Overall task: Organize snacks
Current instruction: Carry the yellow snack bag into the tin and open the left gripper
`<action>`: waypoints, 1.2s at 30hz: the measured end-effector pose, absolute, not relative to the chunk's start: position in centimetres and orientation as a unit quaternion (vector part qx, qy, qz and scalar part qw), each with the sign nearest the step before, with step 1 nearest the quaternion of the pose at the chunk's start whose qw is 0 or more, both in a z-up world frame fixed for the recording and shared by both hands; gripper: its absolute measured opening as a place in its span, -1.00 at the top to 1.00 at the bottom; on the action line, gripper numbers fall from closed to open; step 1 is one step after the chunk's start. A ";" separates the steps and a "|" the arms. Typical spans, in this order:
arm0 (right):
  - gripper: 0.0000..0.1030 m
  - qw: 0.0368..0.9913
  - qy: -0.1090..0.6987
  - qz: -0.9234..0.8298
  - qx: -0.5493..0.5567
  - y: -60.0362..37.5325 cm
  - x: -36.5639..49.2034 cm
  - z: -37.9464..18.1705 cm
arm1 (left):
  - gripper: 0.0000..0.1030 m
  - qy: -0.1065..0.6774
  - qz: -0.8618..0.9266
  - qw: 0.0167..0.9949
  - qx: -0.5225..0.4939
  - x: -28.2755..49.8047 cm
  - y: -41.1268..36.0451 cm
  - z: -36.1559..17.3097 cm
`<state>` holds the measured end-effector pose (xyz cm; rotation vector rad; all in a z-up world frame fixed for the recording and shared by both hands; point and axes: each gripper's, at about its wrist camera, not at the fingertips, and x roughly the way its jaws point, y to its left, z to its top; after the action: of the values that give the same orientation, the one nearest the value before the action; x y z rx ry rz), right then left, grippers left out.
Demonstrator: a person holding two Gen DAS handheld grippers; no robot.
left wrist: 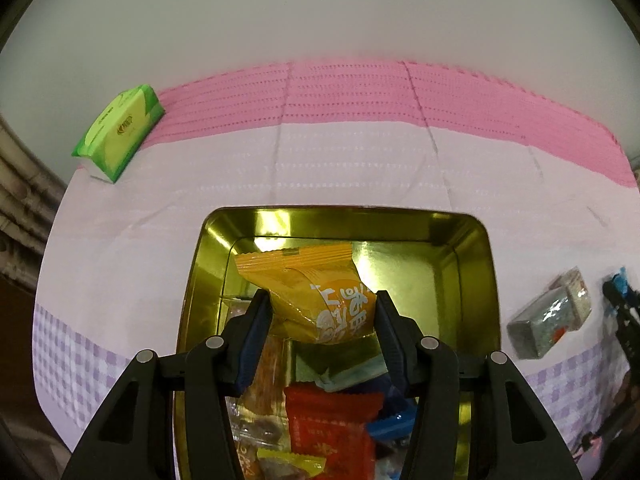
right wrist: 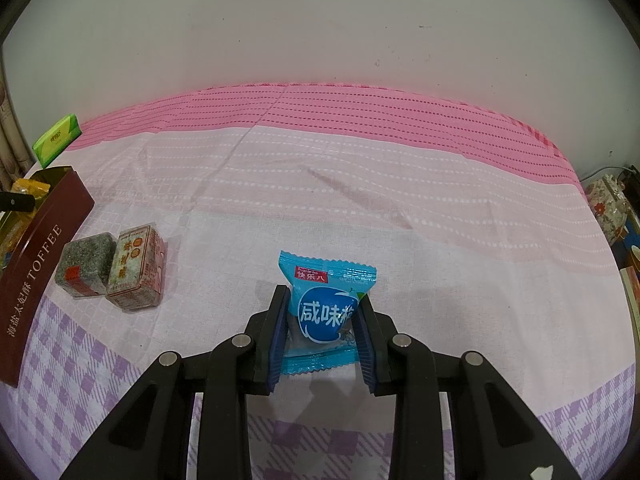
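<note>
Left tool [left wrist: 323, 312]: the jaws stand at a moderate gap and their pads press both sides of an orange snack packet [left wrist: 316, 292]. The packet hangs above the open gold-lined tin [left wrist: 472, 280], over its far, bare half. Beneath the tool, the near half of the tin already contains a red packet [left wrist: 332, 420] and several other wrapped snacks.

Right tool [right wrist: 322, 320]: the jaws are drawn in narrow and grip a blue snack packet [right wrist: 326, 308] by its two side edges. The packet appears to rest on, or just above, the pink cloth of the counter [right wrist: 360, 200]; contact cannot be confirmed.

Step in hand, as judged: deposit of the orange packet into the tin, with the blue packet secured for the following transfer.

Next move: lower the left tool toward the bare floor of the tin, then release. The right tool must then lift and carry its packet left to the tin.

Two wrapped square blocks [right wrist: 112, 272] remain on the counter just beside the tin's brown outer wall. A green tissue pack [left wrist: 120, 132] lies at the far left corner, well apart.
</note>
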<state>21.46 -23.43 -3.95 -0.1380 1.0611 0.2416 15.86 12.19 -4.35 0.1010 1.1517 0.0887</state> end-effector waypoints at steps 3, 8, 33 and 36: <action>0.42 0.853 0.504 0.115 -0.065 -23.4 21.5 -4.0 | -0.02 0.548 0.041 0.834 0.055 15.9 12.1 -4.9; 0.42 0.853 0.504 0.115 -0.066 -23.4 21.5 -4.0 | -0.02 0.552 0.045 0.830 0.061 16.0 12.1 -5.5; 0.42 0.853 0.504 0.115 -0.066 -23.4 21.5 -4.0 | -0.22 0.552 0.040 0.829 0.078 15.6 11.9 -5.4; 0.42 0.853 0.504 0.116 -0.066 -23.4 21.5 -4.0 | -0.24 0.549 0.036 0.832 0.075 15.3 11.8 -4.9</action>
<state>21.48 -23.41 -3.96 -0.1394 1.0609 0.2431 15.33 11.82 -4.92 0.1590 1.1632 0.0763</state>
